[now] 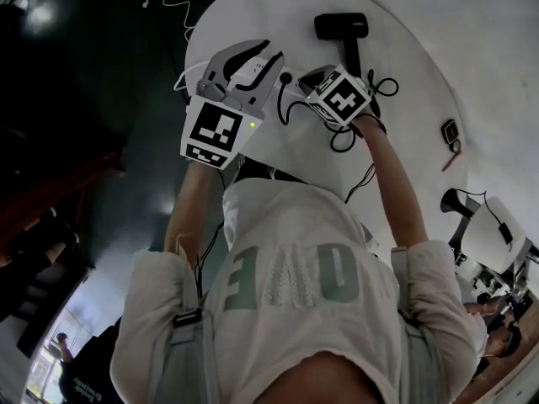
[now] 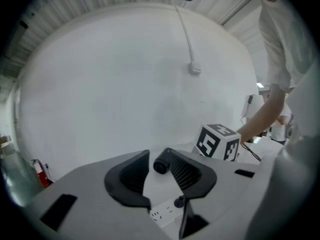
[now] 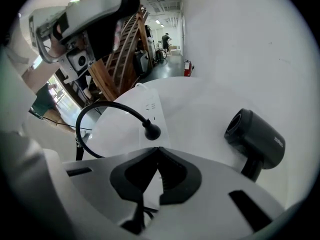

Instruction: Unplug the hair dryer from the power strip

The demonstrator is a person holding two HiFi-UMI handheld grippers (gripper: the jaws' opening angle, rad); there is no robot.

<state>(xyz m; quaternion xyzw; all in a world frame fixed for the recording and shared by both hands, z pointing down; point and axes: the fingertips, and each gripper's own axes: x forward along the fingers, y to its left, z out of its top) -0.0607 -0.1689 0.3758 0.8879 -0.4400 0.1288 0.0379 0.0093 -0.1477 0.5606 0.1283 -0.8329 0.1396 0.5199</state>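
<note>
Person (image 1: 286, 293) in a pale shirt is leaning over a round white table (image 1: 404, 74), holding a gripper in each hand. The left gripper (image 2: 158, 153) is hovering at eleven o'clock from the person. Its jaws are standing apart and clamping nothing, and the white strip (image 3: 150, 109) is showing through the gap beneath them. A black plug (image 3: 151, 131) is sitting in the strip, at the end nearer the right gripper (image 3: 159, 149). Its cord (image 3: 111, 103) is arching up and away toward nine o'clock in the right gripper view.

The right gripper is pointing steeply down at one o'clock from the person, just short of the plug and apart from it. Its jaw tips are meeting with nothing between them. A stretch of black cord is showing in the gap lower down, and I cannot tell whether it is being pinched there.

The black dryer (image 1: 341, 28) is resting farther out at twelve o'clock, well apart from both grippers.
</note>
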